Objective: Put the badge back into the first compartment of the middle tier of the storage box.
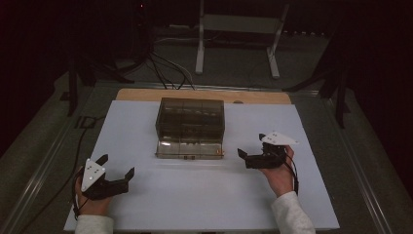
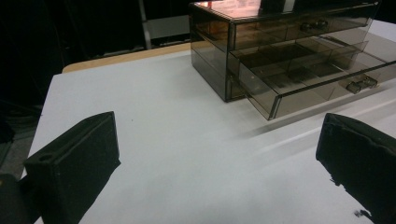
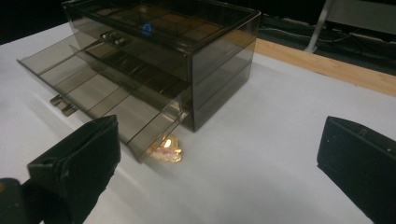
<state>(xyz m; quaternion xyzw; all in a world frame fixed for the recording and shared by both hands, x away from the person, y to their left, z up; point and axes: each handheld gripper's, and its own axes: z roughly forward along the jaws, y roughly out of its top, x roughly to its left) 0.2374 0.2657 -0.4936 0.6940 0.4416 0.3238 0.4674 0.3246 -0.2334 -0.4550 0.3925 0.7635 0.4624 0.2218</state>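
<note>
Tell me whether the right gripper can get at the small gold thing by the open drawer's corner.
Probably yes: the right gripper stands open, with bare table between it and the gold thing, which lies beside the pulled-out drawer, partly tucked under its corner.

A smoked, see-through plastic drawer box (image 1: 190, 122) sits glossy at the desk's centre, its top catching reflections, small shiny metal-look pulls (image 2: 358, 84) on the drawer fronts. The desk (image 1: 146, 204) wears a smooth, matt white sheet, pale bare wood (image 1: 146, 94) showing along the 12 o'clock edge. Both claws, left (image 1: 116, 167) and right (image 1: 251, 147), look matt black with faintly rough pads (image 2: 74, 158).
</note>
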